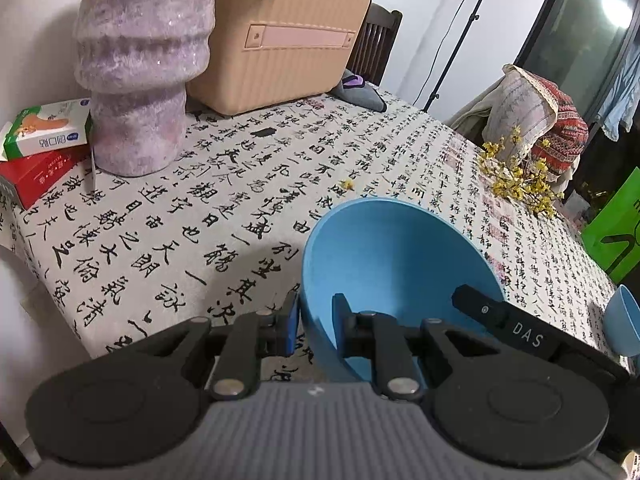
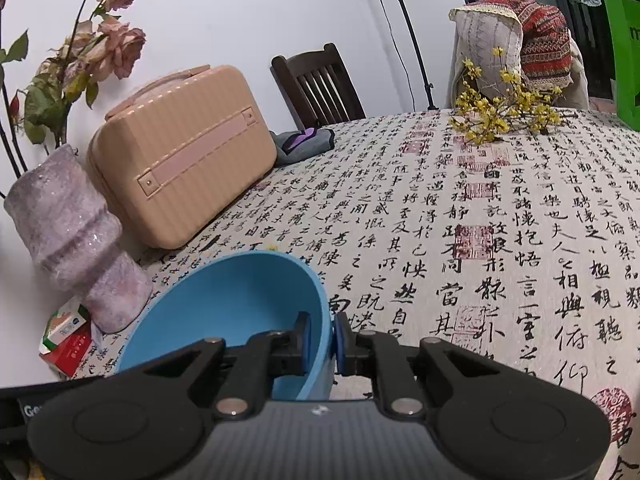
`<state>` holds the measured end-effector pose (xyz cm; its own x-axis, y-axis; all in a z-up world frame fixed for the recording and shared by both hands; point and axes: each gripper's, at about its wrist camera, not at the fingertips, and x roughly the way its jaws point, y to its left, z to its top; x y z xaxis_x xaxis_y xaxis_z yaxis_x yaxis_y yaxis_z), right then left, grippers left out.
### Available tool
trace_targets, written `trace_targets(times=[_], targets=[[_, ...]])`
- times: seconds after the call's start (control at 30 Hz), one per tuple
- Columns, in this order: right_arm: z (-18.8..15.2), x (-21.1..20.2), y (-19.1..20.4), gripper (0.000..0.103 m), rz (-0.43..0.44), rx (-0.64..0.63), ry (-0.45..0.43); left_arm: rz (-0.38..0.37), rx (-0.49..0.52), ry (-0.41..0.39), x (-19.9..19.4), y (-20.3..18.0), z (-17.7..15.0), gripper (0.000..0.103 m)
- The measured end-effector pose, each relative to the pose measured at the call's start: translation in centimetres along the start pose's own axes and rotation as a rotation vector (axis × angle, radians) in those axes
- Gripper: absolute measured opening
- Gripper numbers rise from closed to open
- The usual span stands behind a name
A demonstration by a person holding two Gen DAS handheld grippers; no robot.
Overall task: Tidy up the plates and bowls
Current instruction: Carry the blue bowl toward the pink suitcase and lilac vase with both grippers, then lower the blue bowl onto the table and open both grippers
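In the left wrist view my left gripper (image 1: 316, 320) is shut on the near rim of a blue bowl (image 1: 400, 264), one pad outside the wall and one inside. The bowl tilts toward the camera just above the calligraphy tablecloth (image 1: 180, 216). A second blue bowl (image 1: 622, 322) shows at the right edge, behind a black gripper part marked DAS (image 1: 520, 328). In the right wrist view my right gripper (image 2: 323, 340) is shut on the right rim of a blue bowl (image 2: 240, 300), also tilted and low over the tablecloth (image 2: 500, 240).
A fuzzy lilac vase (image 1: 140, 68) with dried roses (image 2: 108, 32) stands at the left. Beside it are a beige case (image 1: 280, 36) and stacked small boxes (image 1: 44, 144). Yellow flower sprigs (image 2: 504, 108), a grey cloth (image 2: 304, 142), a chair (image 2: 320, 84) and a green bag (image 1: 612, 232) lie farther off.
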<state>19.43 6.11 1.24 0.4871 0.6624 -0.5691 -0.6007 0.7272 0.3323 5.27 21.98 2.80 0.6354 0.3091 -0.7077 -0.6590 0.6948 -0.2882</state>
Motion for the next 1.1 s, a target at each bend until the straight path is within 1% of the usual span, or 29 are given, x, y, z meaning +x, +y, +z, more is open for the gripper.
trace_targets(times=[0.1, 0.3, 0.4, 0.5, 0.53, 0.57, 0.6, 0.63, 0.67, 0.7, 0.73, 0.77, 0.8, 0.83, 0.9, 0.93, 0.97, 1.0, 1.03, 1.07, 1.1], targets=[[-0.3, 0.3, -0.1, 0.012, -0.004, 0.001, 0.002, 0.000, 0.001, 0.008, 0.5, 0.2, -0.2, 0.018], [-0.6, 0.4, -0.1, 0.012, -0.006, -0.005, -0.007, 0.003, 0.019, -0.012, 0.4, -0.1, -0.4, 0.018], [-0.5, 0.3, -0.3, 0.015, 0.010, 0.004, -0.006, -0.007, 0.016, -0.011, 0.4, 0.1, -0.4, 0.018], [-0.3, 0.1, -0.9, 0.020, 0.042, 0.042, -0.011, -0.019, 0.013, -0.011, 0.2, 0.1, -0.4, 0.021], [-0.2, -0.1, -1.1, 0.023, 0.049, 0.052, -0.016, -0.024, 0.015, -0.019, 0.0, 0.2, -0.4, 0.023], [-0.2, -0.3, -1.3, 0.026, 0.058, 0.059, -0.025, -0.026, 0.018, -0.030, -0.2, 0.2, -0.3, 0.030], [-0.1, -0.5, -1.4, 0.035, 0.062, 0.064, -0.035, -0.024, 0.018, -0.038, -0.4, 0.2, -0.2, 0.038], [0.0, -0.8, -1.6, 0.045, 0.065, 0.067, -0.046, -0.022, 0.016, -0.048, -0.7, 0.2, -0.1, 0.042], [0.1, -1.1, -1.7, 0.049, 0.067, 0.069, -0.056, -0.023, 0.014, -0.056, -1.0, 0.3, 0.0, 0.045], [0.2, -1.4, -1.8, 0.056, 0.068, 0.070, -0.067, -0.024, 0.012, -0.064, -1.2, 0.3, 0.1, 0.046], [0.3, -1.7, -2.0, 0.061, 0.070, 0.071, -0.076, -0.029, 0.010, -0.069, -1.5, 0.4, 0.3, 0.047], [0.4, -1.9, -2.1, 0.061, 0.069, 0.073, -0.084, -0.034, 0.009, -0.075, -1.7, 0.5, 0.4, 0.050], [0.4, -2.1, -2.2, 0.067, 0.070, 0.075, -0.088, -0.037, 0.009, -0.083, -2.0, 0.6, 0.5, 0.053], [0.6, -2.4, -2.4, 0.074, 0.071, 0.078, -0.092, -0.037, 0.011, -0.091, -2.2, 0.6, 0.6, 0.055], [0.7, -2.8, -2.7, 0.084, 0.073, 0.084, -0.103, -0.036, 0.020, -0.111, -2.7, 0.6, 0.7, 0.063], [0.7, -3.0, -2.9, 0.087, 0.074, 0.086, -0.109, -0.036, 0.025, -0.125, -3.1, 0.6, 0.7, 0.065], [0.8, -3.2, -3.0, 0.088, 0.075, 0.087, -0.112, -0.038, 0.028, -0.138, -3.4, 0.6, 0.8, 0.070], [0.8, -3.4, -3.1, 0.092, 0.077, 0.087, -0.114, -0.036, 0.031, -0.149, -3.7, 0.6, 0.8, 0.077], [0.9, -3.5, -3.2, 0.098, 0.078, 0.085, -0.113, -0.032, 0.032, -0.164, -4.0, 0.5, 0.8, 0.080], [0.9, -3.7, -3.2, 0.102, 0.078, 0.081, -0.114, -0.032, 0.032, -0.178, -4.3, 0.5, 0.9, 0.084], [0.9, -3.9, -3.2, 0.103, 0.078, 0.076, -0.118, -0.034, 0.034, -0.187, -4.6, 0.5, 0.9, 0.088]])
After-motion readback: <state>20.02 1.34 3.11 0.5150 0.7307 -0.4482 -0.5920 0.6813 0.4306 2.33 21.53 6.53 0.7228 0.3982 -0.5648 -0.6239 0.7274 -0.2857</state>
